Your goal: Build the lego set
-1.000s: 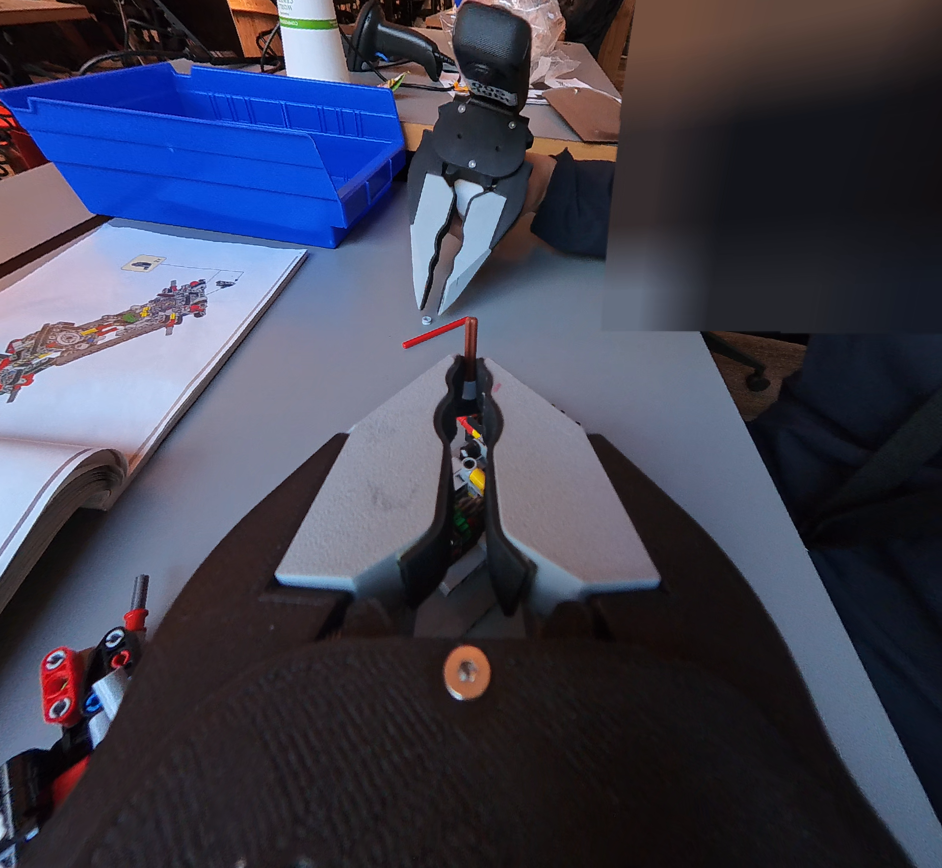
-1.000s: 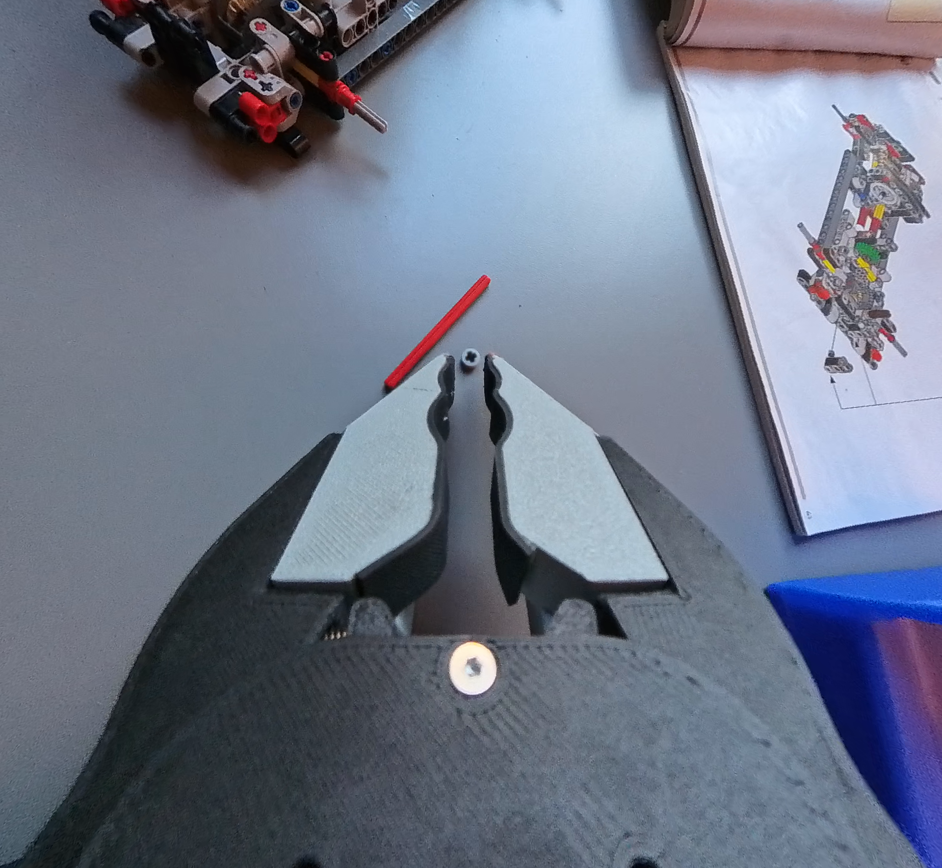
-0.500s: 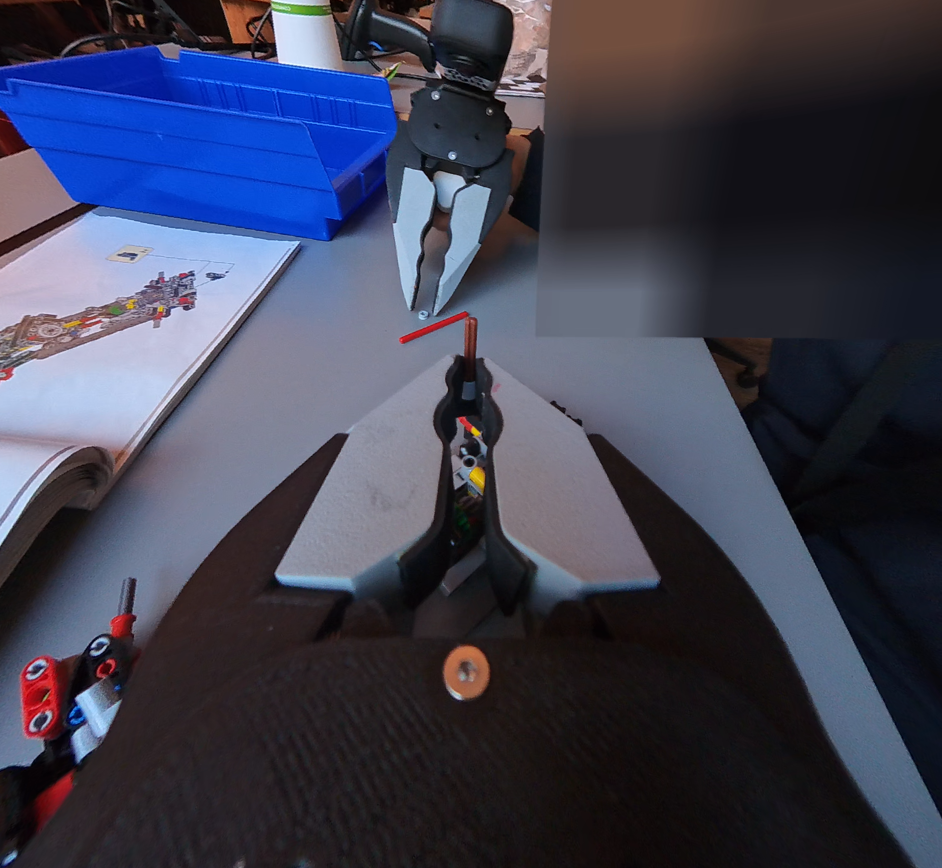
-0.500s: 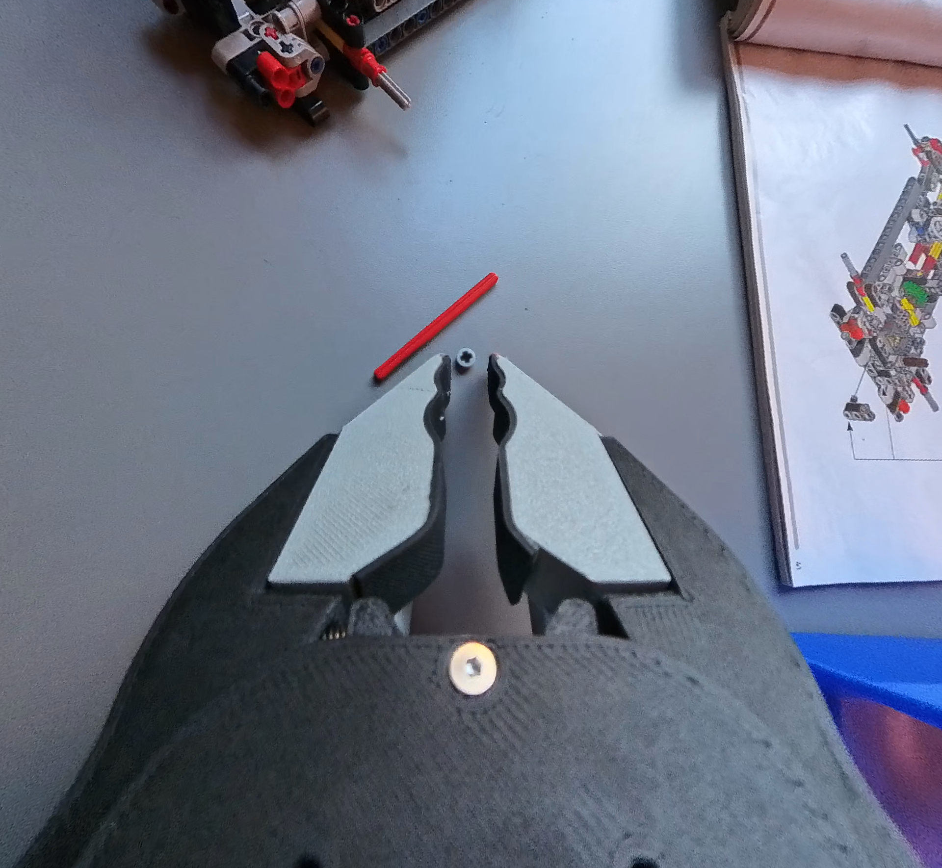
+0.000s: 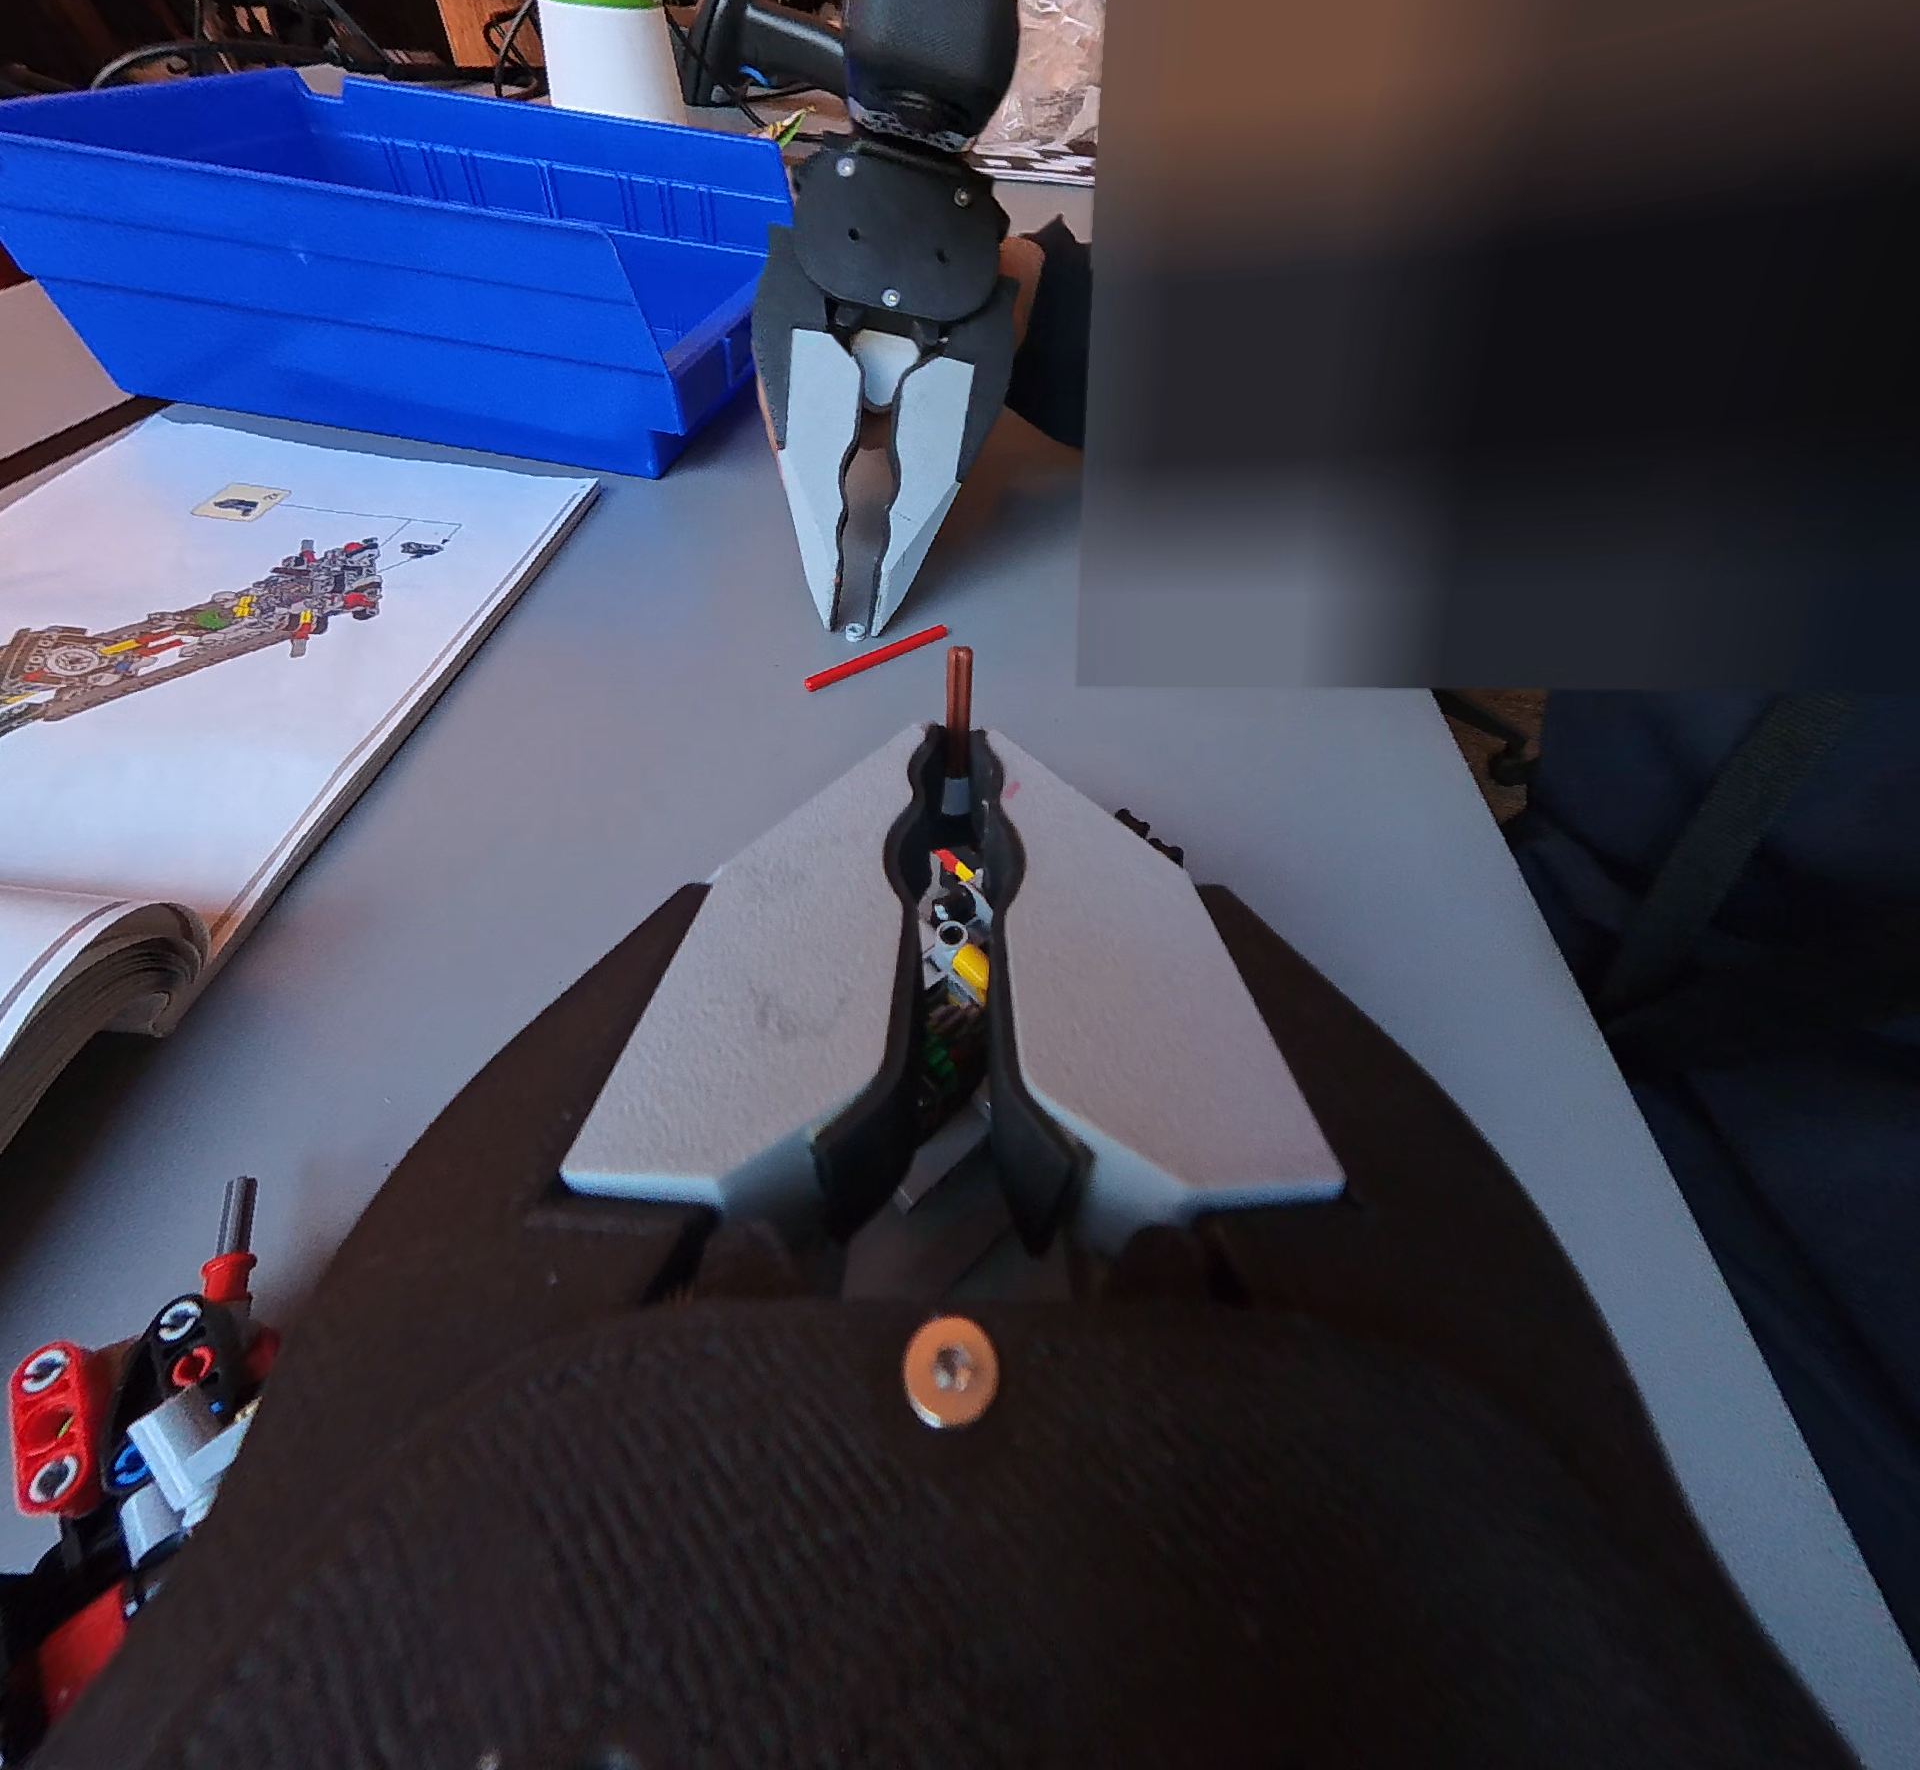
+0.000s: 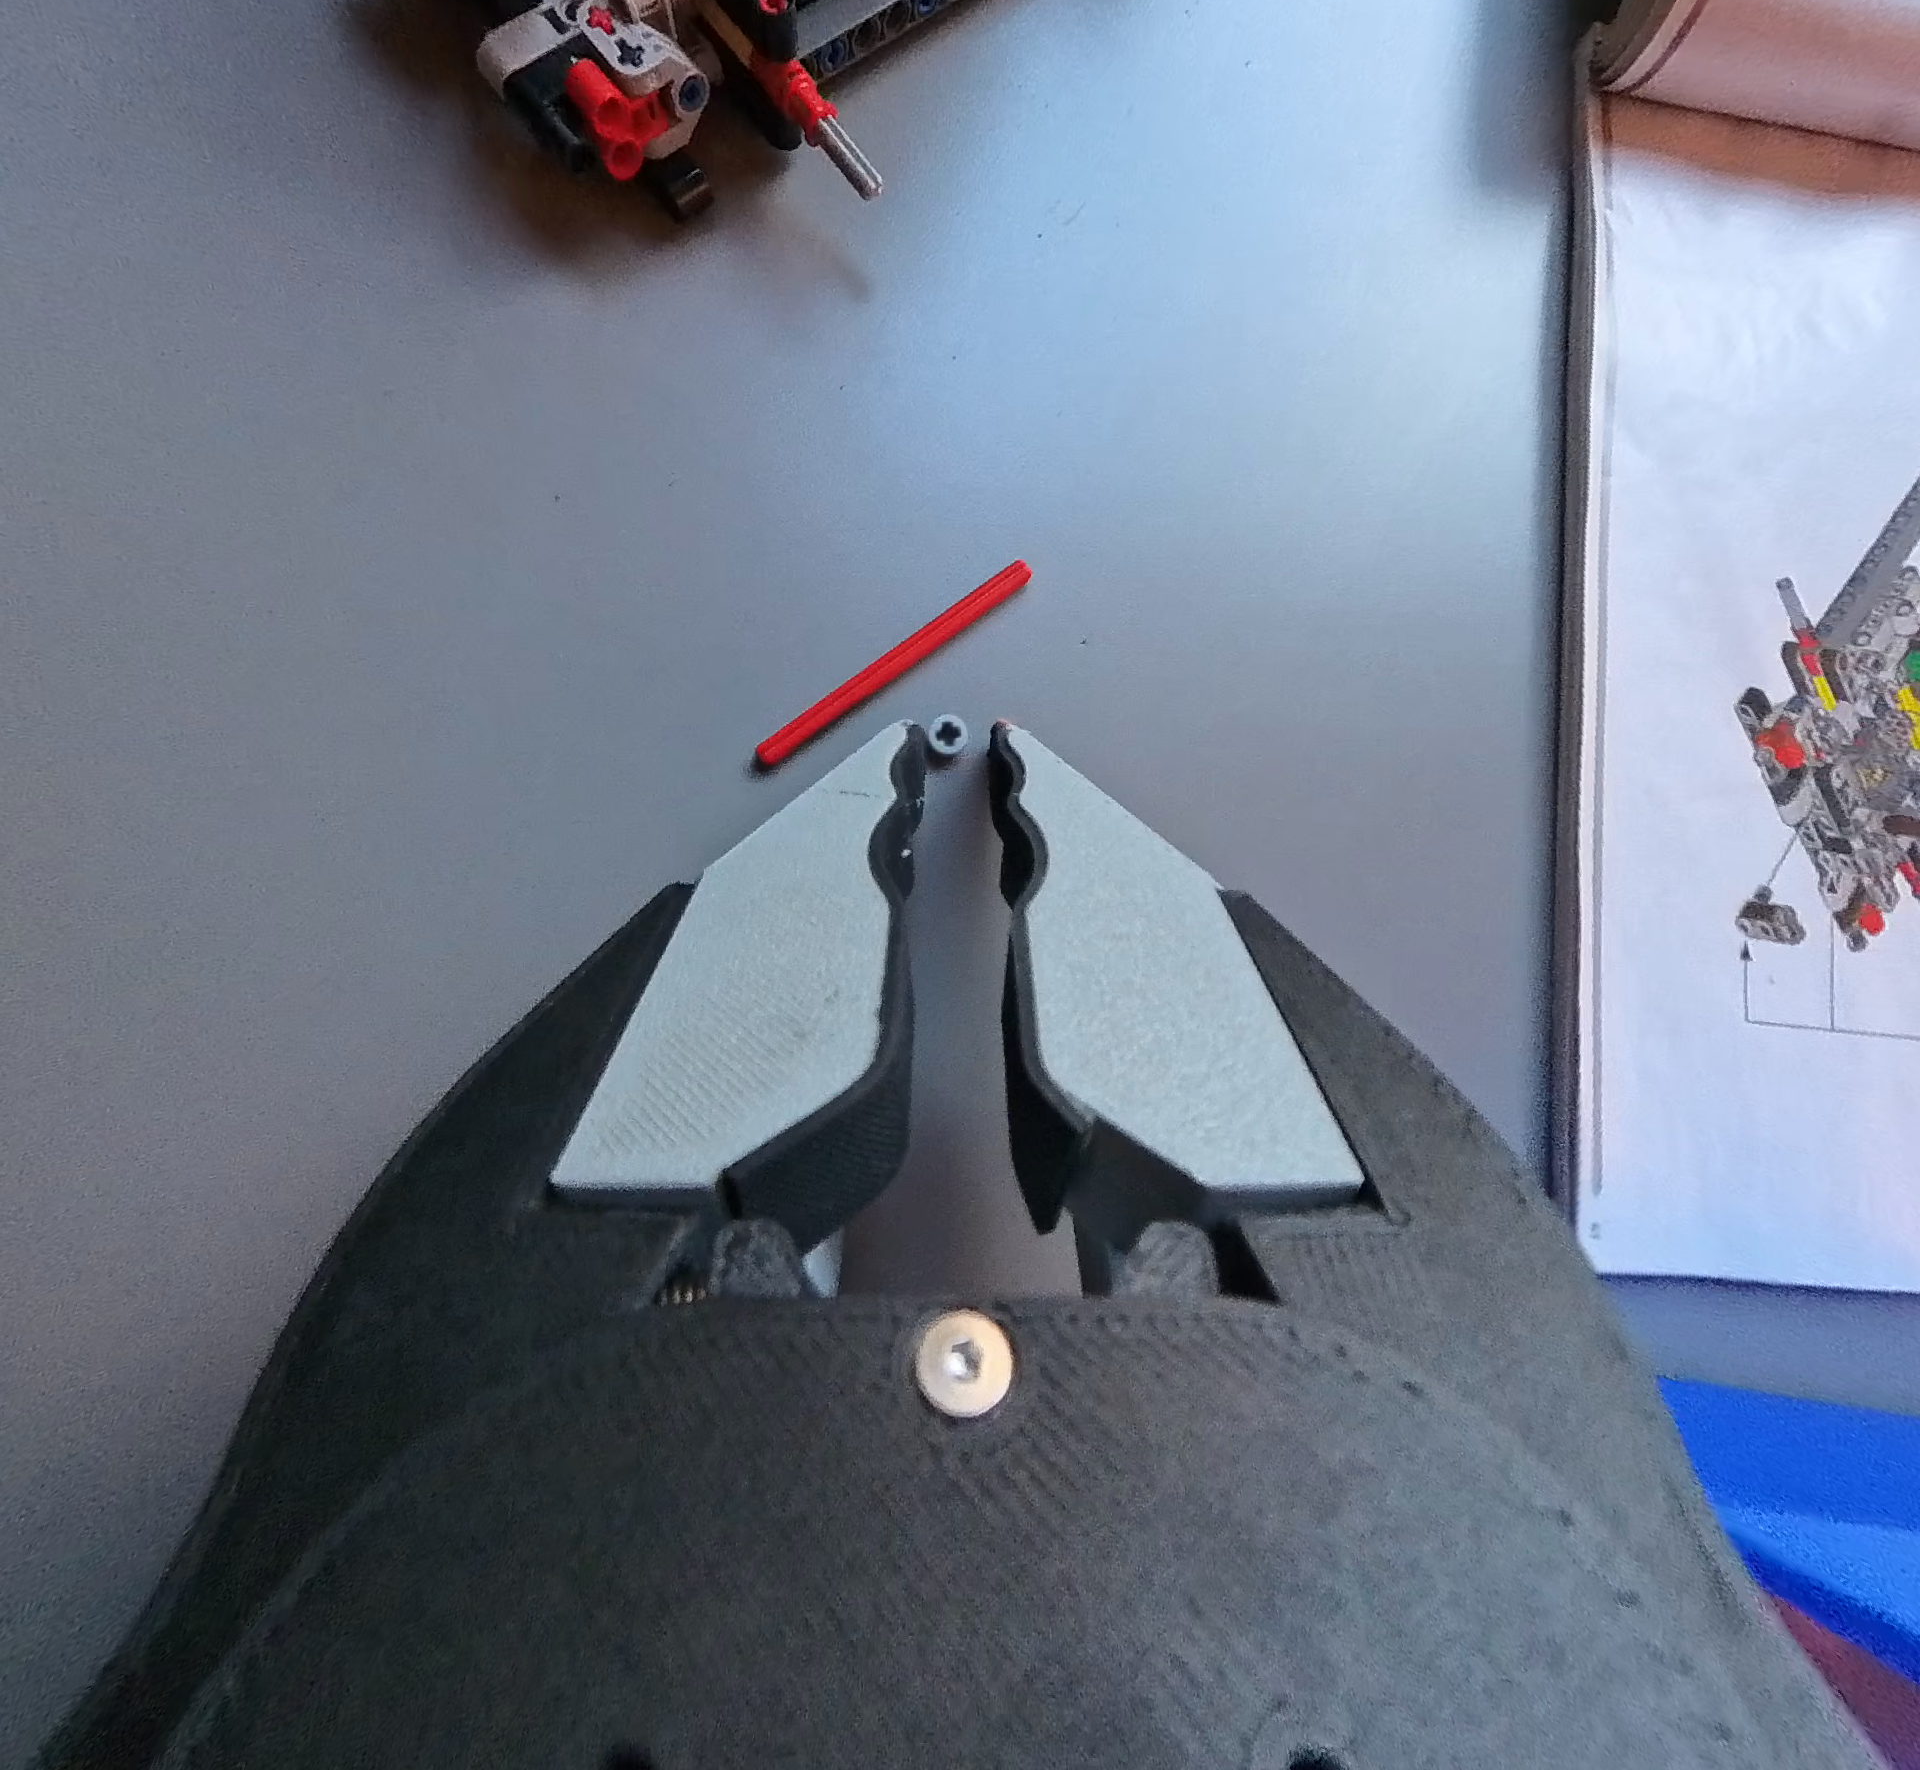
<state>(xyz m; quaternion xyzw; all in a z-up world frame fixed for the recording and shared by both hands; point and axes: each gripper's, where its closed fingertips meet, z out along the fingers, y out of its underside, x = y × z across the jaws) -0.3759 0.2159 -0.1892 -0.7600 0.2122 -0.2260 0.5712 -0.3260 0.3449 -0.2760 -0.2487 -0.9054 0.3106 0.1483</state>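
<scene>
Grey tabletop carries everything here. Largest on it is an open instruction booklet, lying beside a blue plastic bin whose interior is hidden behind its front wall, so its contents cannot be told. A part-built construction-toy model, made of beams, pins and axles, sits at the far side of the table in the right wrist view.

Next down in size, the left gripper is clenched on a brown axle, which stands up out of the fingertips with a grey sleeve at its base; more of the model shows through the slot below.

Well apart from it, the right gripper points down at the table with its jaws parted. Between its tips lies a small grey bushing, close against the left fingertip with a gap to the other pad, so nothing is gripped. A thin red axle lies just beyond, near that same fingertip.

The likely trouble is that the bushing sits off-centre, so a closing jaw could flick it away or nudge the red axle.
</scene>
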